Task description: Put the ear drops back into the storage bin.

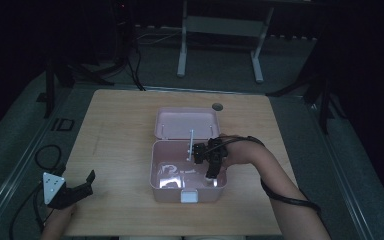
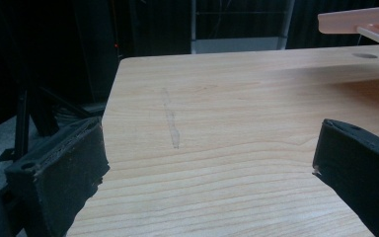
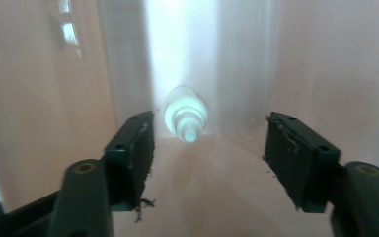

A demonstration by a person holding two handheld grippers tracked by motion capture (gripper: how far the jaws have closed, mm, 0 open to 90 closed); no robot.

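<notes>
Left tool [image 1: 82, 186] sits at the near left corner of the table [image 1: 120, 140], jaws wide apart, nothing between them, only bare wood ahead in the left gripper view [image 2: 212, 163]. Looks parked out of the way, well apart from the work, so the other hand has free room

Middle of the table: pink box [image 1: 170, 192], lid [image 1: 187, 122] swung open and lying back on the far side, white latch [image 1: 189, 196] on the near wall facing the person. Open lid gives access from above. Inside on the left part something clear and shiny, maybe a plastic bag [image 1: 169, 175], too dim to tell more

Right tool [image 1: 211, 181] reaches in from the right, pointing down into the right part of the box, forearm [image 1: 280, 185] coming in from the near right. In the right gripper view the jaws stand partly open, a clear gap between them [image 3: 207, 163], pads touching nothing. Small white bottle [image 3: 185, 116] with a ribbed nozzle tip lies ahead of the jaws against the box's inner wall, tip pointing toward the camera, apart from both pads

My guess: the bottle is set down in the box and the jaws are loose around it, so the drop-off looks done; next would be lifting clear without knocking it
</notes>
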